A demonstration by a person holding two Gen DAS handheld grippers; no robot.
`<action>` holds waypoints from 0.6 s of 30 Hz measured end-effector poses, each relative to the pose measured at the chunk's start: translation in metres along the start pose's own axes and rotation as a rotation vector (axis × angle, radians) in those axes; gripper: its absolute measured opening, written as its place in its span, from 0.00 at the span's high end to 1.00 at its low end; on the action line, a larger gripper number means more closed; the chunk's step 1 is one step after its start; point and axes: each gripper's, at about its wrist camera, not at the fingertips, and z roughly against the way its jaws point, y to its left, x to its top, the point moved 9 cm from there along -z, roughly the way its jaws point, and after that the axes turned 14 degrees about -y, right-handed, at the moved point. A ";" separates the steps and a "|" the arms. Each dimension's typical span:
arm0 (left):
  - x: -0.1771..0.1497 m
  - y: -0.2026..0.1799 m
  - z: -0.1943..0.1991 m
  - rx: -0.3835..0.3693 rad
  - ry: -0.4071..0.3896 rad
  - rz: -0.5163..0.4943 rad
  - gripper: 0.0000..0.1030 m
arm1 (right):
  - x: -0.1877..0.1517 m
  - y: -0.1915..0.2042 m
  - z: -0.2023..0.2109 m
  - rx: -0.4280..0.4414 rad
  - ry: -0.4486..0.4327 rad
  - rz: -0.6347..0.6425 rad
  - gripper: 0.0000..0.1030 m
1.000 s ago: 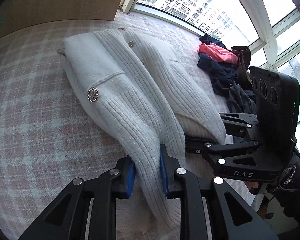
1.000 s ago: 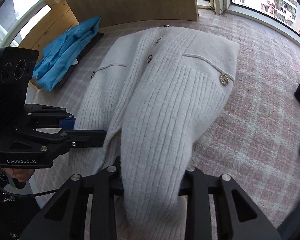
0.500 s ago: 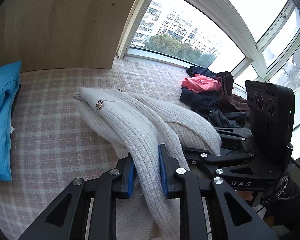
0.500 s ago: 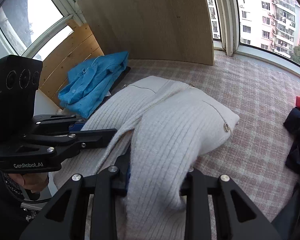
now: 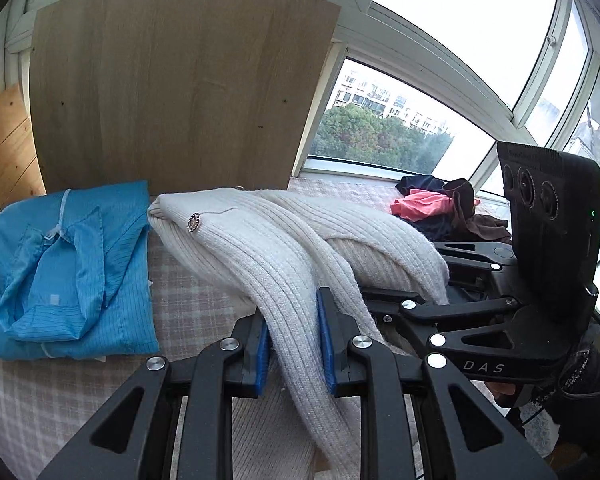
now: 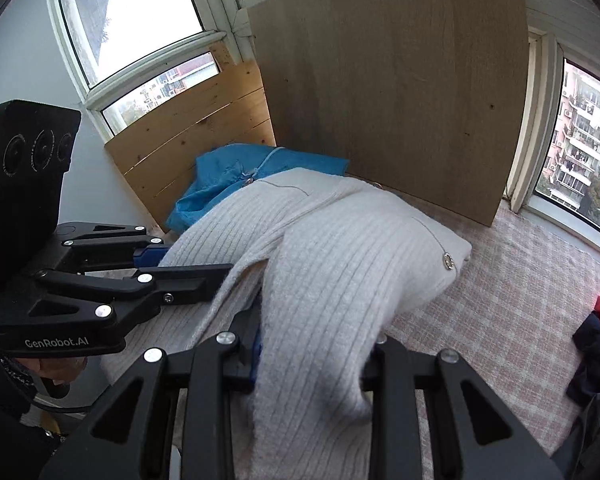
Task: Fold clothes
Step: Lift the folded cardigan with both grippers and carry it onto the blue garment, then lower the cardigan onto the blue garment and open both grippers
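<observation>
Cream ribbed knit of a cardigan (image 5: pixel 260 248) pinched between the blue pads (image 5: pixel 262 348) of the left hand-held gripper (image 5: pixel 294 344), jaws narrow on a thick fold. Same garment clamped in the right hand-held gripper (image 6: pixel 312 356), bunched cloth filling its narrow gap and spilling over the near side. Both tools side by side, each gripping the near hem, far end of the cardigan draped down toward the checked pink-and-white surface (image 6: pixel 520 280). Round metal button (image 5: pixel 193 222) showing on the left pocket flap, another (image 6: pixel 448 261) on the right.

Against a second earlier: cardigan then lying almost flat with its front spread out, now hauled up at the near edge and hanging in long folds; both views tipped up from the cloth toward the windows; grips unchanged.

Left of the cardigan, a folded blue garment (image 5: pixel 68 272) lying on the surface. Far right, a heap of dark and coral clothes (image 5: pixel 440 208), well apart. Behind, a pale wood panel (image 5: pixel 180 80) leaning upright against the bay window (image 5: pixel 440 80), a slatted wooden board (image 6: pixel 196 128) beside it; trees and apartment blocks beyond the glass.
</observation>
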 end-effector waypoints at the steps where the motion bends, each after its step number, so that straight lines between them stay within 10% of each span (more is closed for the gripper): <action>1: 0.007 0.013 0.006 0.004 -0.009 -0.012 0.81 | 0.009 0.012 -0.007 -0.005 -0.013 0.013 0.74; 18: 0.072 0.276 0.015 0.073 -0.023 -0.046 0.81 | 0.097 0.147 -0.232 -0.077 -0.066 0.068 0.74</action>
